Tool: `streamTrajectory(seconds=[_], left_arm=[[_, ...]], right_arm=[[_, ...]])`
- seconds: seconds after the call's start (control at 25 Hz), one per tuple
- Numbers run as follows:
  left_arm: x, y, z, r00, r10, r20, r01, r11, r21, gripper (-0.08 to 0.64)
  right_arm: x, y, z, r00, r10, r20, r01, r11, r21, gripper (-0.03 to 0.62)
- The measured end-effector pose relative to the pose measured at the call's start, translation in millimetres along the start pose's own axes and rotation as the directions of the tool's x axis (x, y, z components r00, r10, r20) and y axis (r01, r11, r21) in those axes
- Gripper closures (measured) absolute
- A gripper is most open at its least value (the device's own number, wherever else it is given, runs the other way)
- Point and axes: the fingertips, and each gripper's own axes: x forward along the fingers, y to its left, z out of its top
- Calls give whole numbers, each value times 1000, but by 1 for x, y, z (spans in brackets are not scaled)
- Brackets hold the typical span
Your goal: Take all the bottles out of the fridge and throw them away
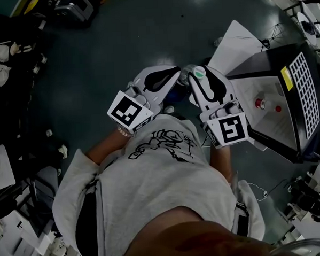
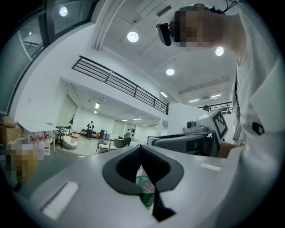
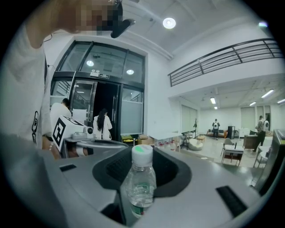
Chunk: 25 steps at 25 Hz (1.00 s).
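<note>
The right claw [image 3: 142, 164] is closed on a clear bottle [image 3: 140, 185], which is held upright with its white, green-topped cap uppermost. The left claw [image 2: 142, 156] is parted narrowly and nothing is gripped by it; the bottle's green label is seen through its gap. Both are held before a grey shirt [image 1: 167, 172], above a dark floor [image 1: 118, 41], with the open fridge [image 1: 284, 147] at the right
</note>
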Motion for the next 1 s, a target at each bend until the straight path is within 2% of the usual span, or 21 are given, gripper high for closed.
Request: streamTrajectory(seconds=[0.68,1.0], left_arm=[[30,-7,-17,1000,-7,-28,6,1000,-20,551],[31,4,-46,996,-1,-86,-1,1000,-25,551]], right_arm=[[-14,-22,-19,1000,-15,-27,15,1000,-4,445],[-6,-24,-40,998,-39,-49,40,999,11,445]])
